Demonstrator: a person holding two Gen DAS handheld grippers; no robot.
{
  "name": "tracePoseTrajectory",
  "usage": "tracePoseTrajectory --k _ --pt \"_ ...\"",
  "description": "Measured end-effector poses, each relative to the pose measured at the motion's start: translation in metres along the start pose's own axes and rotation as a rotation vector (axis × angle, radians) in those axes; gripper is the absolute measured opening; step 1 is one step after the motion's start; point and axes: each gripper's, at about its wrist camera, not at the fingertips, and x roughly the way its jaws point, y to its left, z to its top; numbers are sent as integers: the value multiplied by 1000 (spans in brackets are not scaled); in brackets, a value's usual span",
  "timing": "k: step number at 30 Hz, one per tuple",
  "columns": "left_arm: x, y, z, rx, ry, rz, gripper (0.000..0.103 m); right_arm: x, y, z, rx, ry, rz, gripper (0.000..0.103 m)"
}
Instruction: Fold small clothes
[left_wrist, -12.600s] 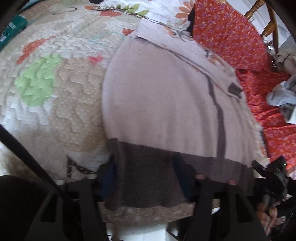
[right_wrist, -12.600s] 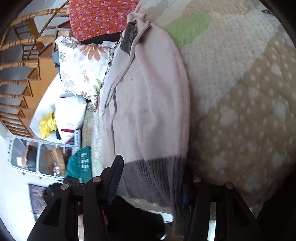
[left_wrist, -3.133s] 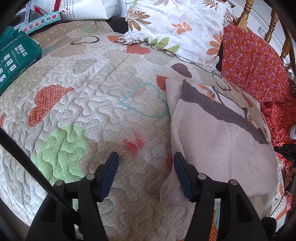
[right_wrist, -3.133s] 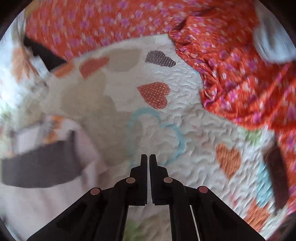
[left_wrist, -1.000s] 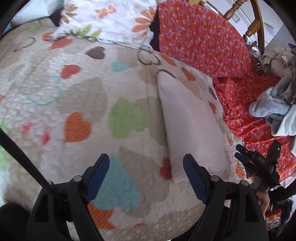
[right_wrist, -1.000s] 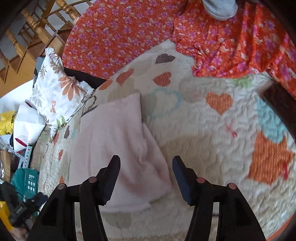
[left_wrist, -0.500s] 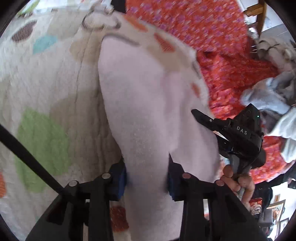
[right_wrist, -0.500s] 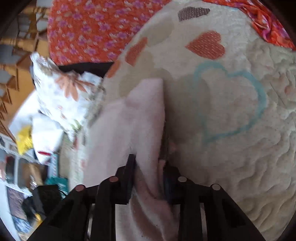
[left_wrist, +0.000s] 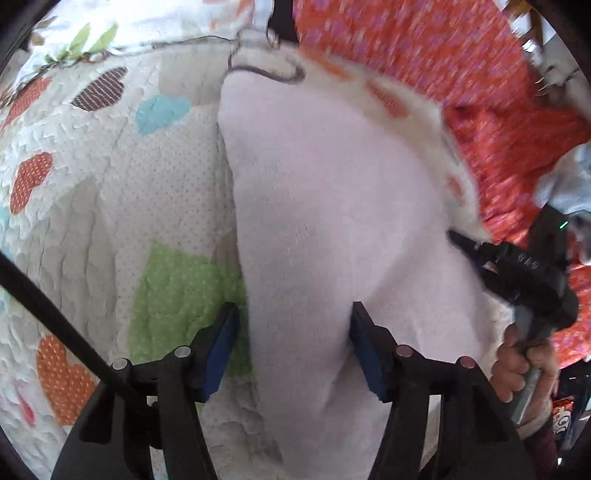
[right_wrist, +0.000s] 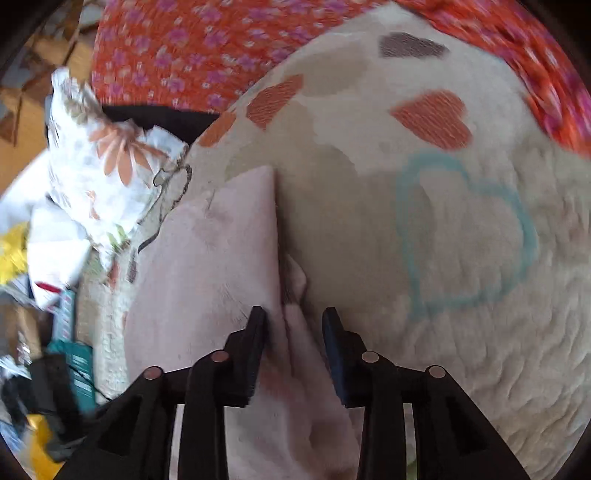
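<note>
Both claws are gripping the folded pink sweater (left_wrist: 332, 206) lying on the heart-patterned quilt (left_wrist: 110, 192) of the bed. In the left wrist view, the left claw (left_wrist: 291, 343) is sitting at 6 o'clock with its blue-padded jaws pressing on either side of a raised ridge of the sweater's near edge, clamped on the cloth. At 4 o'clock in that view, the right claw (left_wrist: 461, 240) is reaching in at the sweater's far side, with the person's hand (left_wrist: 524, 365) wrapping around its handle. In the right wrist view, the right claw (right_wrist: 293, 325) is sitting at 6 o'clock, its jaws partly closed around a bunched fold of the sweater (right_wrist: 207, 266), which is spreading toward 9 o'clock. An orange floral cloth (right_wrist: 177, 48) is lying at 12 o'clock, and a flowered pillow (right_wrist: 110, 162) is resting at 10 o'clock, just beside the sweater's far corner.
</note>
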Motion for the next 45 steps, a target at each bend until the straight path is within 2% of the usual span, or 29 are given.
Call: tracePoseTrajectory --k 2,5,7,10,12,14,16,18,19,22,24,26,28,31,33,35,38,40,41,42,44,45 --pt "-7 2 -9 22 -14 -1 63 -14 -9 -6 7 -31 -10 43" --pt "-19 4 -27 52 -49 46 66 -40 -13 -18 -33 -87 -78 43" --pt "-27 3 -41 63 -74 69 66 -59 -12 -31 -33 -120 -68 43" --pt "-28 -4 -51 64 -89 97 66 -82 6 -54 -78 -197 -77 42" --pt "-26 -8 -63 68 -73 129 67 -87 26 -72 -122 -218 -70 36" --pt "-25 -11 -68 75 -75 157 67 -80 45 -88 -164 -189 -23 36" --pt "-28 -11 -70 77 -78 175 67 -61 59 -101 -192 -118 21 36" --pt "-35 -9 -73 65 -76 196 67 -38 58 -112 -176 -39 29 37" --pt "-38 -7 -75 63 -75 219 70 -28 54 -119 -164 0 22 37" --pt "-49 0 -84 70 -81 250 70 -36 50 -138 -188 -6 -13 35" --pt "-50 11 -90 53 -56 344 68 -45 49 -146 -208 3 -65 35" --pt "-52 30 -99 -1 -21 324 66 -53 46 -150 -218 11 -140 35" --pt "-67 45 -110 -66 -31 239 66 -73 47 -152 -214 -42 -134 36" --pt "-91 53 -123 -99 -92 231 66 -96 68 -153 -250 -139 -80 36" --pt "-105 54 -131 -125 -136 222 67 -92 91 -149 -275 -148 -34 36" --pt "-122 54 -138 -155 -179 204 67 -75 112 -148 -289 -113 27 36" --pt "-147 54 -146 -161 -249 211 67 -29 127 -150 -267 10 106 36" --pt "-168 51 -150 -136 -315 257 70 6 123 -164 -212 128 124 39" --pt "-177 50 -152 -124 -348 284 72 9 122 -175 -220 129 113 41" --pt "-186 48 -154 -111 -389 315 77 8 125 -186 -265 117 101 47" --pt "-205 42 -160 -87 -496 400 86 11 132 -210 -341 196 116 47" --pt "-215 37 -164 -72 -561 451 90 6 134 -220 -381 189 96 47"
